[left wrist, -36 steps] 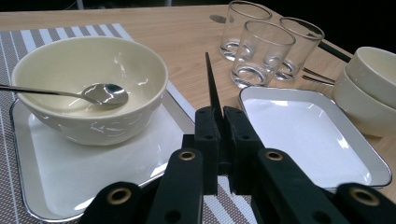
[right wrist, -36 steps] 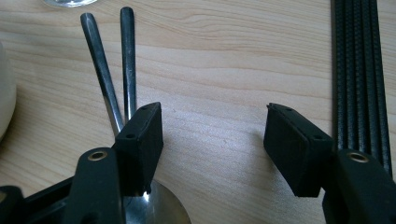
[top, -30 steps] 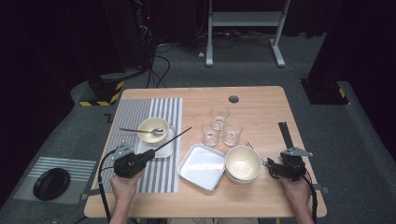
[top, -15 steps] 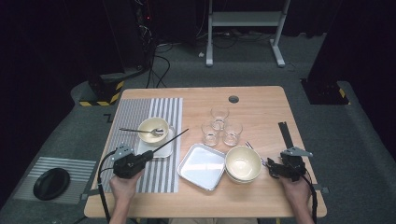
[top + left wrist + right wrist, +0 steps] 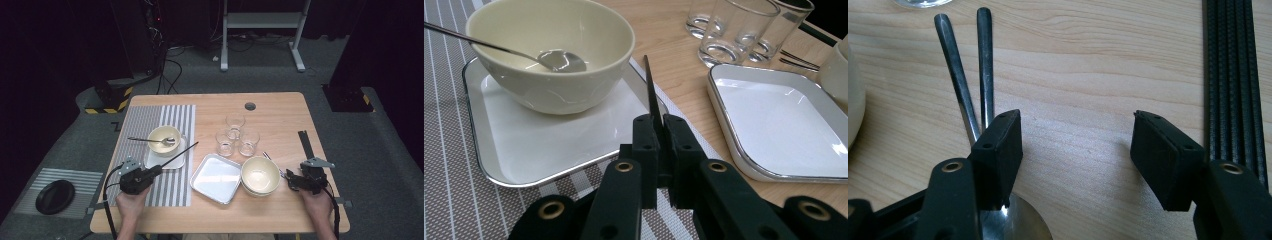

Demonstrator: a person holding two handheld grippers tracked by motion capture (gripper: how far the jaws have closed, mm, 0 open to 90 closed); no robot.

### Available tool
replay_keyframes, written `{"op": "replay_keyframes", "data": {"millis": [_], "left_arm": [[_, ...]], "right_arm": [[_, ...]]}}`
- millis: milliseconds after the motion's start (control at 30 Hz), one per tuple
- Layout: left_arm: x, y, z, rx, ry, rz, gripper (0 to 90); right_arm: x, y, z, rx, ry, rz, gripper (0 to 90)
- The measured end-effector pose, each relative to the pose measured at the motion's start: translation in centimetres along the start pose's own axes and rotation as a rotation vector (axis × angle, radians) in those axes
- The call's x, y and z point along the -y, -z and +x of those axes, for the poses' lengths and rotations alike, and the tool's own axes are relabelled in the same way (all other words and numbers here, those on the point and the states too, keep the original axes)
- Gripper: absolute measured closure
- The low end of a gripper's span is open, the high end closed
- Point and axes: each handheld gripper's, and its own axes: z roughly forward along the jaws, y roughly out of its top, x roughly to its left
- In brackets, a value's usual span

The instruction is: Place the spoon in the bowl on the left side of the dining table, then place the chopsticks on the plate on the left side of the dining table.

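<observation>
My left gripper (image 5: 659, 150) pinches a thin black chopstick (image 5: 176, 156) slanting up-right over the square white plate's (image 5: 549, 145) corner toward the clear glasses (image 5: 234, 134), while my right gripper (image 5: 1075, 150), spread, straddles bare wood beside two dark metal utensil handles (image 5: 970, 70).
</observation>
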Motion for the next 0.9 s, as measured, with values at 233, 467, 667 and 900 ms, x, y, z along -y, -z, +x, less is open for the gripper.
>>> {"op": "replay_keyframes", "data": {"millis": [233,467,667,900], "left_arm": [[0.15,0.21,0.33,-0.013,-0.001,0.022,84.3],[0.57,0.15,0.50,-0.016,-0.010,0.059,84.3],[0.64,0.02,0.60,-0.010,-0.024,0.081,84.3],[0.63,-0.30,0.82,0.004,-0.038,0.104,84.3]], "right_arm": [[0.00,0.00,0.00,0.000,0.000,0.000,37.4],[0.00,0.00,0.00,0.000,0.001,0.000,37.4],[0.00,0.00,0.01,0.000,0.001,0.000,37.4],[0.00,0.00,0.01,0.000,0.001,0.000,37.4]]}}
